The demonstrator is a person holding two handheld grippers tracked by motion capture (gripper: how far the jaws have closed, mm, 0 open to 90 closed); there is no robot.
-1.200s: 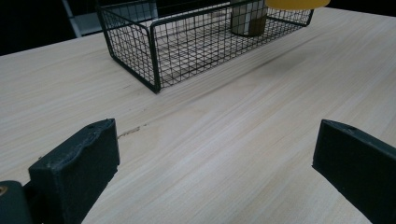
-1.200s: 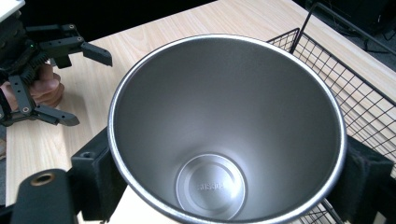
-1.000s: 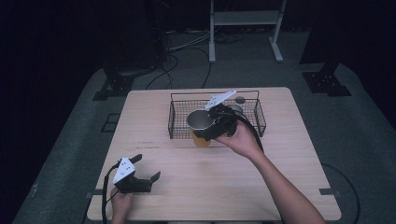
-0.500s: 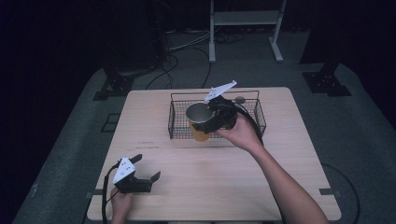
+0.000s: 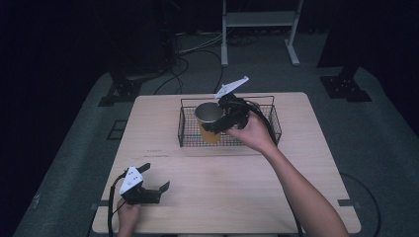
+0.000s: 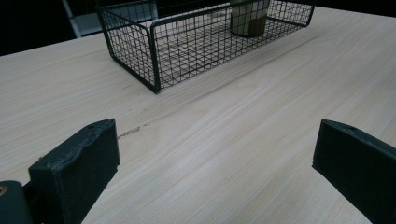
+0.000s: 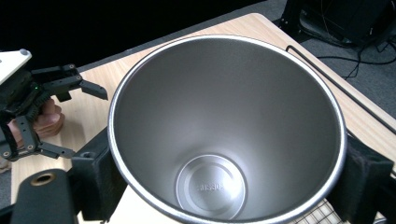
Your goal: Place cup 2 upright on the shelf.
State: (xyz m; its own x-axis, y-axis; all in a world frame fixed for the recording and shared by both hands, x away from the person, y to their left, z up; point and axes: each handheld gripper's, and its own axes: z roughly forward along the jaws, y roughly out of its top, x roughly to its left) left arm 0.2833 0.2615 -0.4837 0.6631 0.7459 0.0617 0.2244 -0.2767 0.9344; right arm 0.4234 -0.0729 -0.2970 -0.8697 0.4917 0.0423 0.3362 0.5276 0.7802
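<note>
Two grippers: right gripper [image 5: 213, 125] pinches yellow cup [image 5: 209, 123] above wire basket [image 5: 188, 129] at 12; left gripper [image 5: 157, 183] spread, idle at 7. Next we lower cup w/ care.

We see dim, bluish overhead light; black surroundings; soft glare inside the cup [image 7: 224, 135]; near jaws slightly blurred.

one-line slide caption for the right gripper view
Right gripper clamps an empty yellow, steel-lined cup above the wooden table.
</note>
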